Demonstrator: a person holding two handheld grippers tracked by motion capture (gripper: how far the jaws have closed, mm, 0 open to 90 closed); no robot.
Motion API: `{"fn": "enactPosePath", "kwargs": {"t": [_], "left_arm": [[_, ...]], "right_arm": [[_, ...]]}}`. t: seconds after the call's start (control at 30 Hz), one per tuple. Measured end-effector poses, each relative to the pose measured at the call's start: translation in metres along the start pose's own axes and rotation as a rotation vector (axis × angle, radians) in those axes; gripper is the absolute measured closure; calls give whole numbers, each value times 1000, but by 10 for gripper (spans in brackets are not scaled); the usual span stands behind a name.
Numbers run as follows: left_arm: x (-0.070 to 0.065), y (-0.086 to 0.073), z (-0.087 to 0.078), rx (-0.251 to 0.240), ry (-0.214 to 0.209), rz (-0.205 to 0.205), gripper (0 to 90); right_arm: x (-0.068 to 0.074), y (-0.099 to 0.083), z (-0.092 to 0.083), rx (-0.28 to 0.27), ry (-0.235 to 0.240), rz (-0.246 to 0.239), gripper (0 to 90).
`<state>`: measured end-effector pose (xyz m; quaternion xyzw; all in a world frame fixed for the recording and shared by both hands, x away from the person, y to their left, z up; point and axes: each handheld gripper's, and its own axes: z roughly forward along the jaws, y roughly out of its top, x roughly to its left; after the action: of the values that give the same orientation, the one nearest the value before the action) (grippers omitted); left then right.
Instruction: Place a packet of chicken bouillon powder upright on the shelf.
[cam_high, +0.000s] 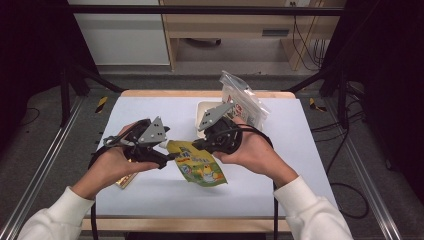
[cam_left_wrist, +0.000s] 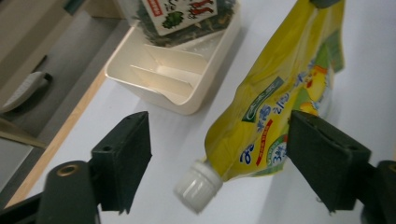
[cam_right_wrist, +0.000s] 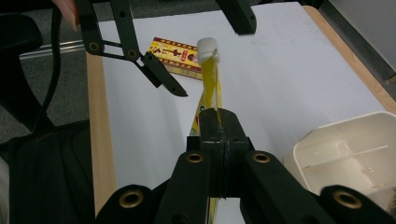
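Note:
A yellow spouted pouch (cam_high: 201, 167) with a white cap (cam_left_wrist: 198, 186) hangs above the white tabletop (cam_high: 165, 192). My right gripper (cam_right_wrist: 218, 123) is shut on the pouch's upper edge, so the pouch (cam_right_wrist: 210, 88) runs away from it edge-on, cap (cam_right_wrist: 208, 46) farthest. My left gripper (cam_left_wrist: 219, 149) is open, one jaw on each side of the cap end, touching neither the cap nor the pouch (cam_left_wrist: 280, 93). In the high view the left gripper (cam_high: 167, 156) and the right gripper (cam_high: 197, 146) face each other across the pouch's top.
A cream divided tray (cam_high: 203, 108) stands at the table's far middle, with a clear bag of green snack (cam_high: 244, 102) leaning in it. A red and yellow flat packet (cam_right_wrist: 175, 55) lies on the table under the left hand. Wooden table edges frame the white mat.

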<state>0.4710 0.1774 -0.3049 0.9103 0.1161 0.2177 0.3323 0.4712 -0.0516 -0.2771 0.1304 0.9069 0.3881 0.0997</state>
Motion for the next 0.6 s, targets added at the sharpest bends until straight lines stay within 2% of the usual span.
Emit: {"fn": "enactPosePath", "kwargs": {"t": [0.07,0.2,0.27,0.33,0.4,0.47,0.57,0.6], "left_arm": [[1,1,3,-6,-30,11,280],[2,1,11,-5,-95,8,330],[3,-1,14,-15,-126,14,384],[4,-4,18,-10,-153,6,486],[5,-4,21,-23,-146,-14,536],[9,-2,20,-16,-154,-32,659],[11,1,20,-5,-182,-27,748],[12,3,19,-3,-202,-40,777]], "right_arm": [[0,0,0,0,2,-3,900],[0,0,0,-1,8,-5,900],[1,-1,0,-4,7,-4,900],[1,-3,-1,-8,10,-4,900],[0,-5,-2,-6,12,1,900],[0,-6,-3,-5,17,1,900],[0,-10,-6,9,7,1,897],[0,-11,-6,12,3,7,894]]}}
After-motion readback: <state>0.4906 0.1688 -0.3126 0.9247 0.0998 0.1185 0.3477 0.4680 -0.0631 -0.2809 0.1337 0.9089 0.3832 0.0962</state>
